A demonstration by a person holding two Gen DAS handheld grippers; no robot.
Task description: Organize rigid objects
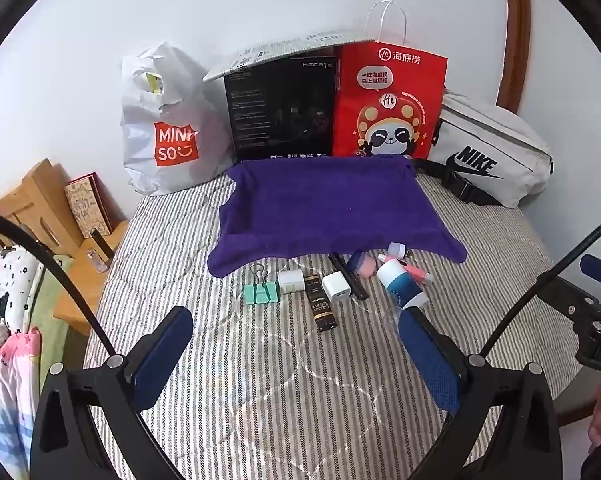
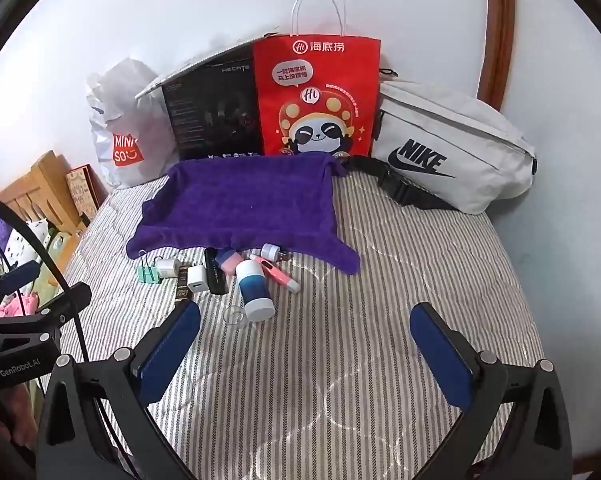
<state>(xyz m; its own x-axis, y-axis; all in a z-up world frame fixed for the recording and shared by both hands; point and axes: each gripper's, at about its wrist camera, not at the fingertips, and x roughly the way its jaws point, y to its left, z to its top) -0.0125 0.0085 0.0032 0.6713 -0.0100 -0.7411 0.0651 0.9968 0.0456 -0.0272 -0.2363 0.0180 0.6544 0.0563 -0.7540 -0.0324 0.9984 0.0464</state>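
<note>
A purple towel [image 1: 332,208] lies flat on the striped bed [image 1: 260,380], and the small things sit in a loose row just in front of its near edge. Leftmost of that edge is a green clip [image 1: 260,290], then a white plug [image 1: 290,280], a dark box [image 1: 320,304] lying lengthwise, a white charger [image 1: 337,286], and a black stick [image 1: 348,276] that reaches up to the towel. Right of those, touching the towel's edge, are a pink puff [image 1: 366,266], a small white-capped jar [image 1: 396,249], a pink pen [image 2: 276,274] and a blue-and-white bottle [image 1: 400,286] on its side. A clear ring [image 2: 234,315] lies nearest the camera, below the bottle. Behind the towel, against the wall, stand a white bag [image 1: 164,128], a black carton [image 1: 280,112], a red bag [image 1: 388,104] and a grey pouch [image 1: 488,152]. The left gripper [image 1: 296,356] and right gripper [image 2: 306,354] hover over bare bed in front of the towel, both with jaws spread wide and nothing between them.
</note>
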